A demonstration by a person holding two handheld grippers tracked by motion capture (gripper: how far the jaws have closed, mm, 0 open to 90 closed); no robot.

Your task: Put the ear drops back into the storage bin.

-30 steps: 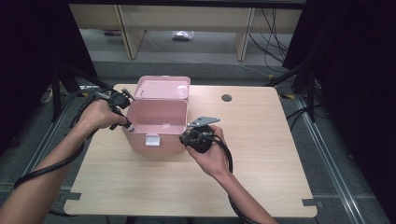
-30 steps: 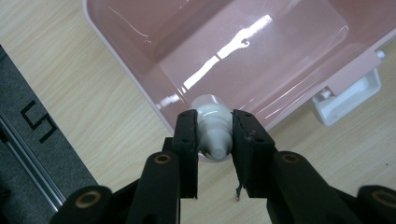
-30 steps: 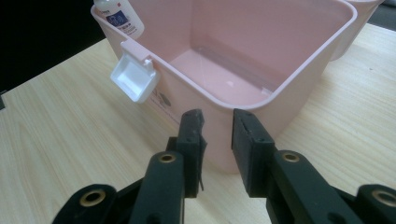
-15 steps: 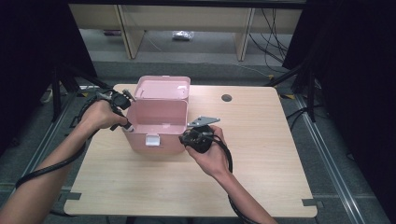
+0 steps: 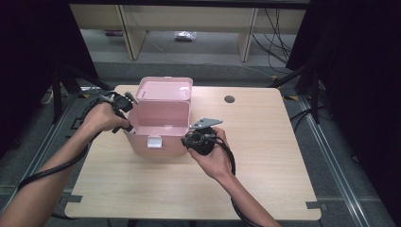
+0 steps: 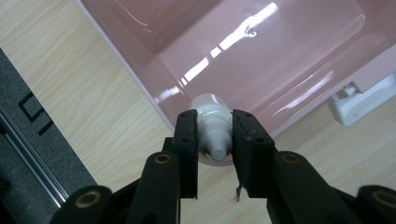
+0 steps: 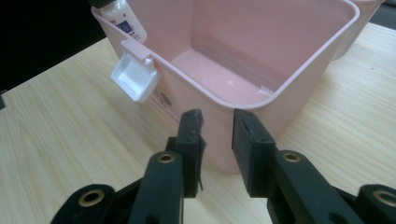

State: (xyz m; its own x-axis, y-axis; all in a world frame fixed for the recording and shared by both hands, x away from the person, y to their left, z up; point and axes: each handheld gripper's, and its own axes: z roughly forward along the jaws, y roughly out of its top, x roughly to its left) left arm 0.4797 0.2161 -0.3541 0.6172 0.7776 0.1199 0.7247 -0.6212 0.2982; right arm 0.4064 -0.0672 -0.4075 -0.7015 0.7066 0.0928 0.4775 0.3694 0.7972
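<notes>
At the centre of the high view, a person's right gripper (image 5: pixel 195 140), its jaws apart with nothing between them, sits just beside the near right corner of an open pink box (image 5: pixel 158 125) on a wooden table (image 5: pixel 265 156). The box's white latch (image 7: pixel 134 77) hangs open at upper left of the right gripper view. Beyond, the left gripper (image 6: pixel 214 135) clamps a small white bottle (image 6: pixel 212 126) above the box's left rim; its label print is too small to read.

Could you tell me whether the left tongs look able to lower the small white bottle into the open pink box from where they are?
Probably yes. The left tongs grip the small white bottle right above the rim of the pink box, whose lid stands open and whose inside looks bare. The right tongs wait outside its near corner.
</notes>
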